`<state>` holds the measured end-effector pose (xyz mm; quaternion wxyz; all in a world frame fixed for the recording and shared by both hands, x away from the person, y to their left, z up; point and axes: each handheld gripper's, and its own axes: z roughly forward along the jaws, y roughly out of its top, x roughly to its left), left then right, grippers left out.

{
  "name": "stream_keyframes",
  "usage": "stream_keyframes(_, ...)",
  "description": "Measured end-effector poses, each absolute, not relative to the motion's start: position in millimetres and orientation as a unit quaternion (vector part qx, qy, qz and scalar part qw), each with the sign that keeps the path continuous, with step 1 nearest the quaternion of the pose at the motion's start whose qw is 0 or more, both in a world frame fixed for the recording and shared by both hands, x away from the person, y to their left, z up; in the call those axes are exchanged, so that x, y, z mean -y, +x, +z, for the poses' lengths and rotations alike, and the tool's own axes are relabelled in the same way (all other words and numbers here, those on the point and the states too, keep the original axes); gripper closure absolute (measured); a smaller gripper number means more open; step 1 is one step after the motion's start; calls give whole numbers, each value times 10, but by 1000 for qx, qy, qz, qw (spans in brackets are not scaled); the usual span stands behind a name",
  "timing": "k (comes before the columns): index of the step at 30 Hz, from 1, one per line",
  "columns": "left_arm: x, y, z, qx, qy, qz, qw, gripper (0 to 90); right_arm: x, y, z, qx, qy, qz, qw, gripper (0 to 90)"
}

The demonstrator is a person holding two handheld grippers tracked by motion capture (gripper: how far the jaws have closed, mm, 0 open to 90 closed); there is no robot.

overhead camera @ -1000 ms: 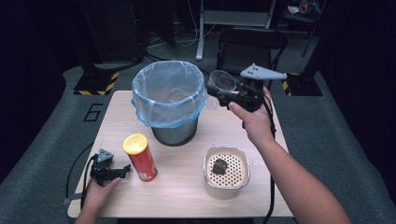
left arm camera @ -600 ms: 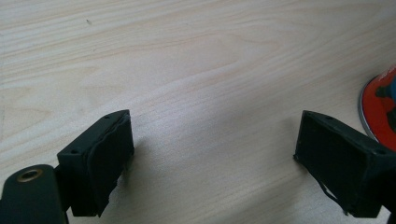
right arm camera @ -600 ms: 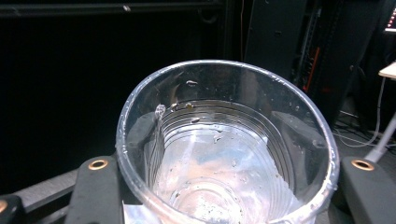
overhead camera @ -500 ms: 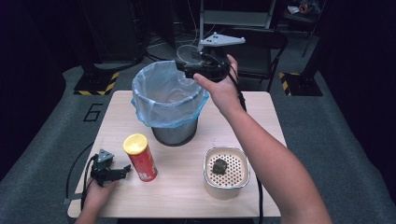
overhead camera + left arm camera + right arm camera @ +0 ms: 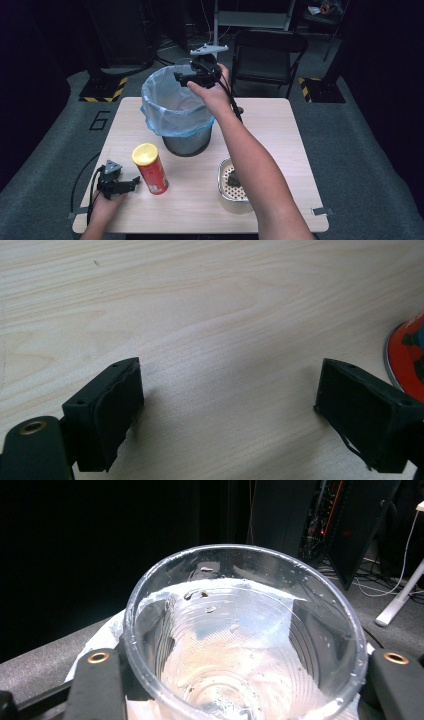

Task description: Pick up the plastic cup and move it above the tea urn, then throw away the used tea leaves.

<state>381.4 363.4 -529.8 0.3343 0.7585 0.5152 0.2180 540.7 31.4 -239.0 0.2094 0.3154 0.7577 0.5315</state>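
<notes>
A clear plastic cup [image 5: 240, 630], wet inside with a few specks, is held between the jaws of my right gripper [image 5: 245, 672]. In the high view that gripper [image 5: 192, 76] hovers over the far rim of the grey bin [image 5: 187, 142], which is lined with a blue bag [image 5: 172, 112], and the cup [image 5: 182, 64] is tipped toward the bin's opening. Down at the table's front left my left gripper [image 5: 131, 183] rests open with nothing between its jaws [image 5: 227, 410]. A red can with a yellow lid [image 5: 150, 169] stands just to its right, its base visible [image 5: 407, 355].
A metal container [image 5: 222, 192] with a perforated insert holds a dark lump [image 5: 232, 179] at the front right, partly under the person's forearm. A black folding chair [image 5: 270, 50] stands behind the wooden table [image 5: 280, 130]. Cables trail off both grippers.
The right gripper carried the cup left and away, from right of the bin to above its far rim. The left gripper has stayed put.
</notes>
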Motion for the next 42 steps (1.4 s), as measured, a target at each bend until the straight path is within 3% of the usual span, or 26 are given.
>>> stream_keyframes(8,-3633,3813,-5298,-516,758,218,335,113,-372,5463,-2447,-756,330,527,205,280)
stream_keyframes(10,-3633,3813,-5299,-516,758,217,335,113,-397,5453,-2460,-757,332,527,200,115)
stream_keyframes(14,-3629,3804,-5297,-518,757,215,334,113,-389,5447,-2508,-763,332,519,195,11)
stream_keyframes(28,-3618,3789,-5300,-517,757,219,335,109,-56,5320,-2445,-756,328,529,202,85)
stream_keyframes(29,-3615,3784,-5299,-519,756,216,335,109,13,5254,-2437,-751,322,538,205,145)
stream_keyframes(33,-3602,3771,-5295,-522,754,222,333,115,135,5107,-2451,-755,312,530,228,184)
stream_keyframes(42,-3615,3755,-5250,-527,754,197,338,143,562,4701,-2695,-769,288,521,231,226)
